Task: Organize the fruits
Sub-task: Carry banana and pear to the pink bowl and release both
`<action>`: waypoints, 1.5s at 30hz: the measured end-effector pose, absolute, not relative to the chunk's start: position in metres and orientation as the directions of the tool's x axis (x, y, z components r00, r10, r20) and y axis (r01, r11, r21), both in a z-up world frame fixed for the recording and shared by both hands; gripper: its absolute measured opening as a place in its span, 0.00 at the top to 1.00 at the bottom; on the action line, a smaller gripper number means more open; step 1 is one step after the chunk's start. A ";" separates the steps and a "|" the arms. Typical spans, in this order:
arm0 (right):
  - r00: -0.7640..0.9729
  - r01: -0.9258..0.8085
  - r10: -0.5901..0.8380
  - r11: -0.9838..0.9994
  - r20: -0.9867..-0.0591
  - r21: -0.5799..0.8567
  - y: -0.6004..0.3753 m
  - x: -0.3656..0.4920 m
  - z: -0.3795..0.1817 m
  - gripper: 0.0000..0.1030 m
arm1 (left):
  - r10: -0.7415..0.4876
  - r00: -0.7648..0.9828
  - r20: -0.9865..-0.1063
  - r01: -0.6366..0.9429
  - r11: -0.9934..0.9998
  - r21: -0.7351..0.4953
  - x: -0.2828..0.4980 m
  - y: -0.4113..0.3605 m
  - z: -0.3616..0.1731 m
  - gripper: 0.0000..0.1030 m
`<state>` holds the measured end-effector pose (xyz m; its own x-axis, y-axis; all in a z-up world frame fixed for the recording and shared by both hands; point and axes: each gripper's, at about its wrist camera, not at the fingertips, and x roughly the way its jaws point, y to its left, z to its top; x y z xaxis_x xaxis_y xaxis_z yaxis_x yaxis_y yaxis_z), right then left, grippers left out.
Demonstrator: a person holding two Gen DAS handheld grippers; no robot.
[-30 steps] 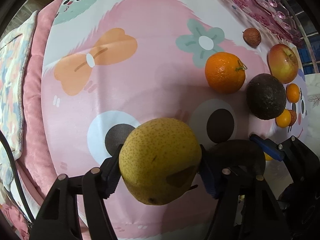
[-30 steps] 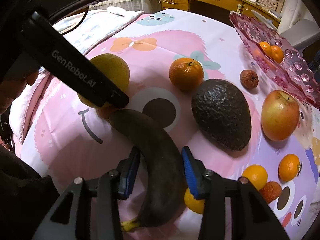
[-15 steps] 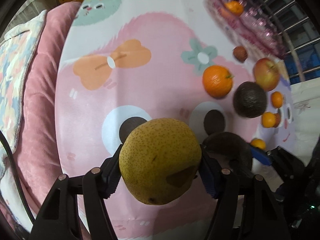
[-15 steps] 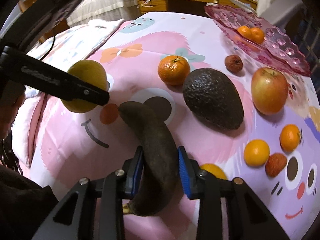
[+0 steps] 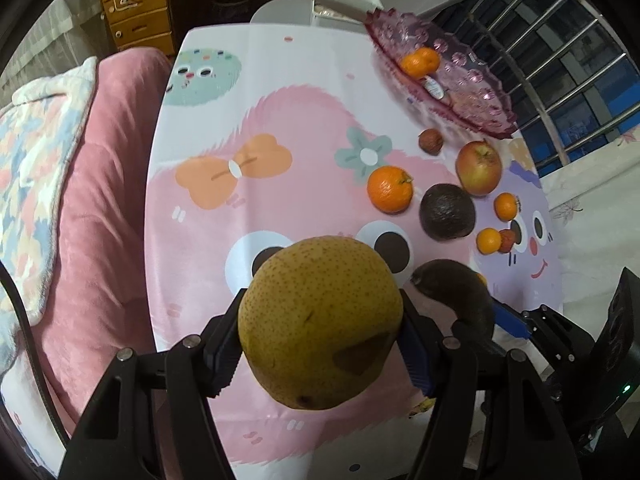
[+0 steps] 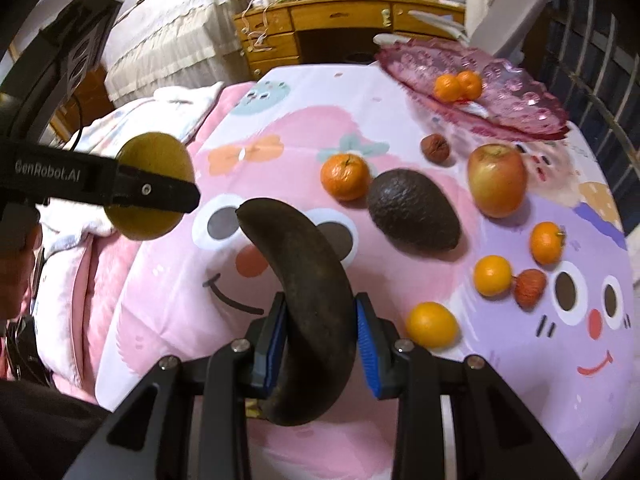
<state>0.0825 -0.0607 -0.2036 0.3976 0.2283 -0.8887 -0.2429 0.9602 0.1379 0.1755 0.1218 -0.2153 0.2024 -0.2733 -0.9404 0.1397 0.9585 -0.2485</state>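
Both claws have risen off the bench (image 5: 280, 92) — the left claw (image 5: 320, 344) clamps the pear (image 5: 320, 328), the right claw (image 6: 320, 336), just closed, grips the blackened banana (image 6: 308, 304). Left half lies bare; only the right view shows the small orange (image 6: 431, 325) near the edge.

The setting was a lived-in home, apparently a bedroom, with a wooden desk (image 6: 348, 24) with drawers at 12 o'clock and a quilted bed (image 6: 168, 40) at 10 o'clock. A cartoon-print cloth (image 5: 260, 128) covered the central table, beside pink bedding (image 5: 100, 184) at 9 o'clock. A pink glass fruit dish (image 6: 512, 92) sat at 1 o'clock, near a barred window (image 5: 580, 64).
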 end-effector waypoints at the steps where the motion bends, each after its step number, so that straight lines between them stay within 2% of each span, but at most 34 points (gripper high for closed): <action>1: 0.404 -0.232 0.221 0.963 -0.888 0.134 -0.061 0.084 -0.200 0.68 | -0.274 0.210 -0.938 0.144 0.958 -0.248 0.175 0.122 -0.211 0.35; 12: 0.486 -0.047 0.142 0.990 -0.863 0.136 -0.109 0.114 -0.151 0.68 | -0.283 0.292 -0.914 0.178 0.955 -0.239 0.199 0.102 -0.171 0.35; 26: 0.566 0.019 0.122 0.987 -0.815 0.161 -0.198 0.207 -0.105 0.68 | -0.262 0.407 -0.875 0.179 0.962 -0.205 0.282 0.034 -0.125 0.35; 35: 0.606 0.042 0.152 0.974 -0.781 0.223 -0.234 0.275 -0.112 0.68 | -0.258 0.437 -0.861 0.197 0.962 -0.188 0.340 -0.012 -0.129 0.35; 45: 0.581 0.041 0.176 0.969 -0.795 0.244 -0.252 0.331 -0.157 0.68 | -0.236 0.400 -0.886 0.170 0.969 -0.181 0.388 -0.044 -0.174 0.35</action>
